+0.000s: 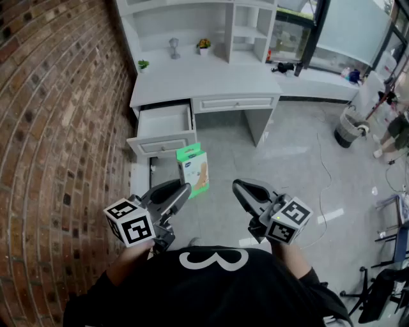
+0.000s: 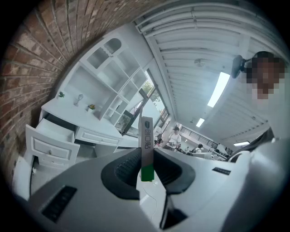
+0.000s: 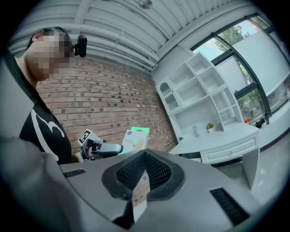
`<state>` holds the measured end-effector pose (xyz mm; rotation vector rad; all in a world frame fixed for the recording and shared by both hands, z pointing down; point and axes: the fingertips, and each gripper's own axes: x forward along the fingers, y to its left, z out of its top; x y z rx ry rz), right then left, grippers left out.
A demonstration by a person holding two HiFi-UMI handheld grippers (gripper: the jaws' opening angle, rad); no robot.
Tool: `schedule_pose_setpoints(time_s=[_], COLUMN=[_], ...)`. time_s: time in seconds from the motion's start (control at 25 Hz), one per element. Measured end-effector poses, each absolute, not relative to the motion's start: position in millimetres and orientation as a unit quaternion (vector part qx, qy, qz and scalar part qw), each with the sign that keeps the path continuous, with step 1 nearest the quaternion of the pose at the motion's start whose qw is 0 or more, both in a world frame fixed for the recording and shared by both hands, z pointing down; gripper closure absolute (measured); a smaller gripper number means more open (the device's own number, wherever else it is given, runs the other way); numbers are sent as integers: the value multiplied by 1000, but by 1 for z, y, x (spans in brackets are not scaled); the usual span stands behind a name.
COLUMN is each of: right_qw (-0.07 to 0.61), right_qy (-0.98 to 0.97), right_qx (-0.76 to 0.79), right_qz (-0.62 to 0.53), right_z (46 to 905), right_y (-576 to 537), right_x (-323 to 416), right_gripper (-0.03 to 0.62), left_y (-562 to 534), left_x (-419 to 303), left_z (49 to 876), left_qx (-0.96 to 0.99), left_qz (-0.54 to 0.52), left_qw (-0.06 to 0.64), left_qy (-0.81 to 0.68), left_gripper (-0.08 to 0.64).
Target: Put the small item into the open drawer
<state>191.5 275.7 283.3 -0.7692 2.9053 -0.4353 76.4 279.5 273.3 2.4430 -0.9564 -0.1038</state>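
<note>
at the left end of the white desk point(image 1: 198, 80), right against the brick wall point(image 1: 57, 115), the open drawer point(image 1: 163, 144) is pulled out with its front panel facing the person. the drawer next to it on the right is closed.

the small item is a green and white box point(image 1: 193, 167). it isn't on anything, it's up in the air in the left gripper point(image 1: 185, 188), and in the head view it shows just below the drawer front. the left gripper view has it edge-on, with both pads clamped on its lower end and the rest sticking out past the jaws. the right gripper point(image 1: 238, 185) is off to the side of the box with its jaws pressed together on nothing.

other stuff: on the desk top there's a tiny green plant point(image 1: 143, 64) at the back left corner, then a stemmed cup point(image 1: 174, 48) and a little flower pot point(image 1: 203, 45) along the back edge under the shelf unit point(image 1: 192, 19). further right on the floor there's a bin point(image 1: 350, 126), a loose cable point(image 1: 323, 172), and another person point(image 1: 399, 128) at the far right edge.
</note>
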Motion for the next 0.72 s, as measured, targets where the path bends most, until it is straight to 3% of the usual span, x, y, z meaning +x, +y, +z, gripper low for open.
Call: schedule_pose_setpoints(time_s=[0.72], right_qw=[73], right_qy=[939], right_qx=[-293], right_qz=[-163], right_z=[281], right_y=[320], right_x=[259], right_gripper=[581], left_y=[325], left_x=[132], left_z=[265], left_qx=[908], left_qz=[-43], left_qw=[241], left_qy=[-341], left_gripper=[476])
